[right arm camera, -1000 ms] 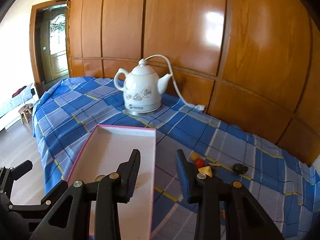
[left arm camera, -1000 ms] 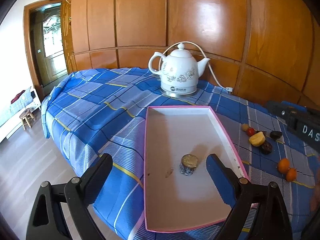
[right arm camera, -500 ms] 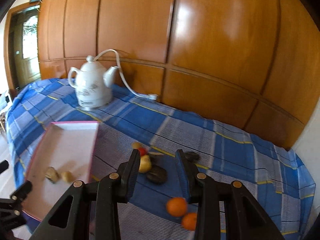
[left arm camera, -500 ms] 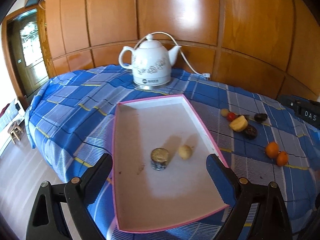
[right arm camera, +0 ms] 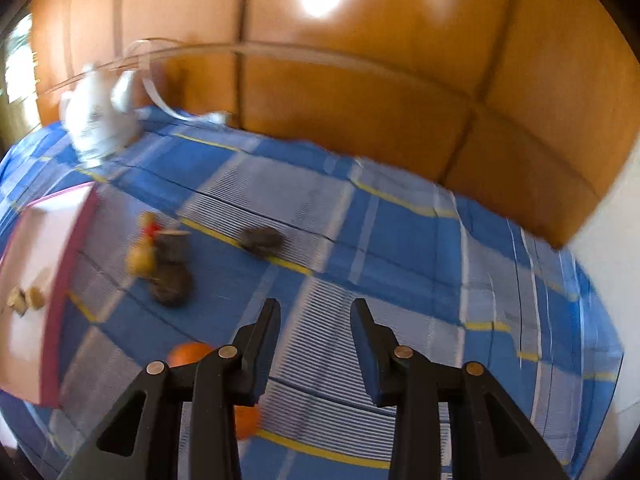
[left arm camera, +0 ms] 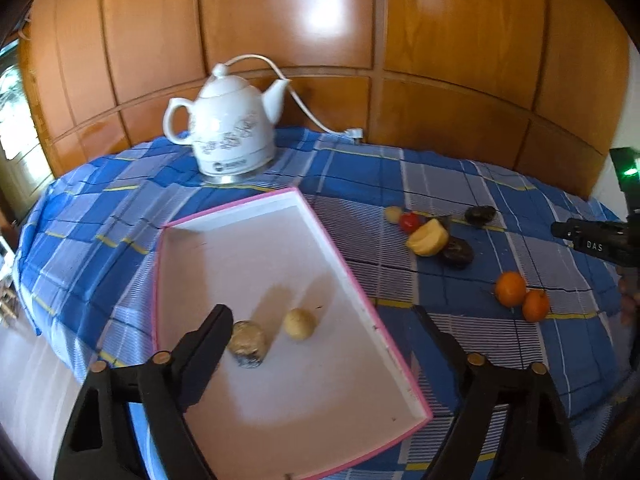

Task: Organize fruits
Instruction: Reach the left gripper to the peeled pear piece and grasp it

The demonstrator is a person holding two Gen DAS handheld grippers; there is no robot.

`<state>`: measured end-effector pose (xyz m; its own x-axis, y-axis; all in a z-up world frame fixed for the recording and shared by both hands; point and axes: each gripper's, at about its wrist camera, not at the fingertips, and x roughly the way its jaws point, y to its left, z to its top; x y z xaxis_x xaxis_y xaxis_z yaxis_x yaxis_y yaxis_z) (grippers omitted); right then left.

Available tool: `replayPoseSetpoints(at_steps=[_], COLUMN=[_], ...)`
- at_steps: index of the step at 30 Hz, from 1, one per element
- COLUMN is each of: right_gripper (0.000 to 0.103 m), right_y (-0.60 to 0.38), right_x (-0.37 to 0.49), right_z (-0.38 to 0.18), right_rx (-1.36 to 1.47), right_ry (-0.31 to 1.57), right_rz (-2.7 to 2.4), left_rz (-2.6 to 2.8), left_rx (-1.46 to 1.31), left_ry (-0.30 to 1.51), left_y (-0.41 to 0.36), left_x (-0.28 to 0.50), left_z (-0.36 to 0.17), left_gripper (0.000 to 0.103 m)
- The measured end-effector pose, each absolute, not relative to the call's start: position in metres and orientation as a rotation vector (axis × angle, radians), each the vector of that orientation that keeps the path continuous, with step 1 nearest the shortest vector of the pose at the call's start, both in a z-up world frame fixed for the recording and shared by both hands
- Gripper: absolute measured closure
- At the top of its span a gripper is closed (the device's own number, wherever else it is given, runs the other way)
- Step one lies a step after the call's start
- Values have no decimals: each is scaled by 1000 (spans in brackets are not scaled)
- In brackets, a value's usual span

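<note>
Black left claw (left arm camera: 322,316) tilts over the tray (left arm camera: 344,272), narrowing, empty; right claw (right arm camera: 315,314) slightly parted, empty.

Daylight, bright overall. Strong glare patch on glossy wood panelling (left arm camera: 332,12) at top centre of both views; blown-out window (left arm camera: 10,120) at left edge. Left wrist view is sharp, with soft shadows inside the white tray (left arm camera: 248,256) running up and left from the two fruits. Right wrist view is heavily motion-blurred: kettle (right arm camera: 100,120), its cord and the fruits on the tablecloth (right arm camera: 400,240) smear; only the gripper fingers (right arm camera: 260,344) stay crisp. Fisheye bends panel lines, with black vignette in the corners.
</note>
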<state>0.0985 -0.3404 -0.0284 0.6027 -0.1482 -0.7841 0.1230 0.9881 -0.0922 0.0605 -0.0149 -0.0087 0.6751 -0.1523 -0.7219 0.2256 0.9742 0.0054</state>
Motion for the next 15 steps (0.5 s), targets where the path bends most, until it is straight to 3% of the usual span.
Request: replayPoseSetpoints(at_steps=[5, 11, 15], right_gripper=[66, 66, 66], right_y=[-372, -370, -366], right_x=[102, 103, 105], right_z=[-36, -38, -36], right_rx=[170, 206, 192], right_ry=[958, 980, 980], right_rz=[-166, -138, -135], left_rz=[-277, -361, -391], left_rx=[106, 35, 1], left_ry=[868, 978, 1008], left_y=[-33, -51, -63], left_x=[79, 109, 128], left_z=[-17, -28, -30], left_gripper=[40, 63, 67])
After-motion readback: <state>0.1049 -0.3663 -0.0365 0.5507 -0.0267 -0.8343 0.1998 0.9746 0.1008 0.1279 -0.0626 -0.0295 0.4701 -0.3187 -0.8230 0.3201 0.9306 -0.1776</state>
